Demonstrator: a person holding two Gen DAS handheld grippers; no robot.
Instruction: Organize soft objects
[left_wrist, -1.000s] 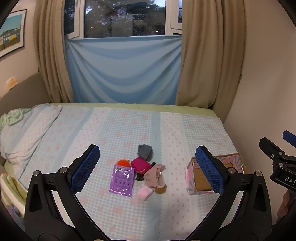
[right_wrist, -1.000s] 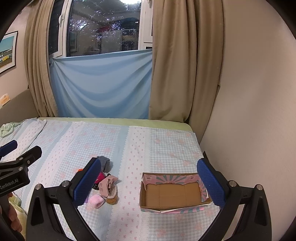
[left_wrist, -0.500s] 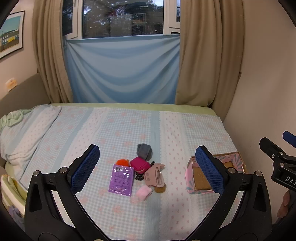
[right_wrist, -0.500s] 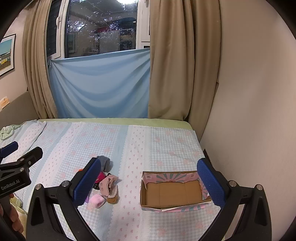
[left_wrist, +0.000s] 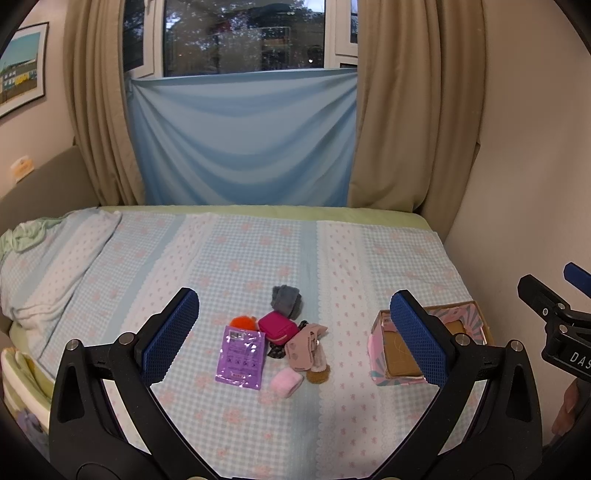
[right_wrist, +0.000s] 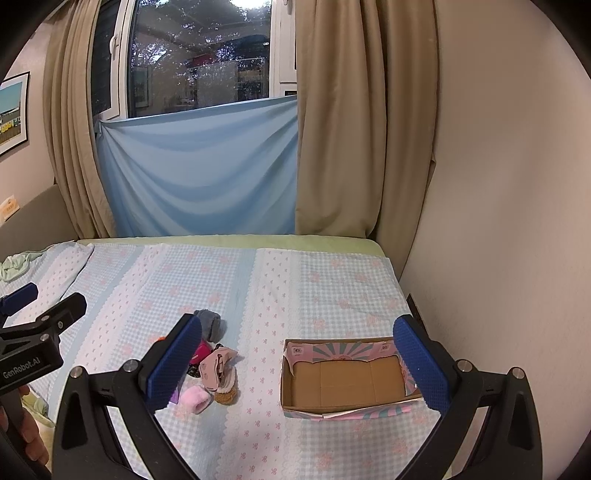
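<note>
Seemingly pre-pick: left gripper and right gripper both spread, empty; next, reach sock pile for cardboard box.

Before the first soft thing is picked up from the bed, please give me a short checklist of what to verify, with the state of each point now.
1. Left gripper open and holding nothing: ok.
2. Right gripper open and holding nothing: ok.
3. Cardboard box open on top, with bare floor to receive things: ok.
4. Soft things gathered in one pile, apart from the box: ok. The pink roll and gray sock lie at its edges, free to grasp.
5. Purple packet is a soft thing: cannot tell; it looks like flat foil.
6. Pink sock separate from the brown piece: not ok, they overlap.
</note>
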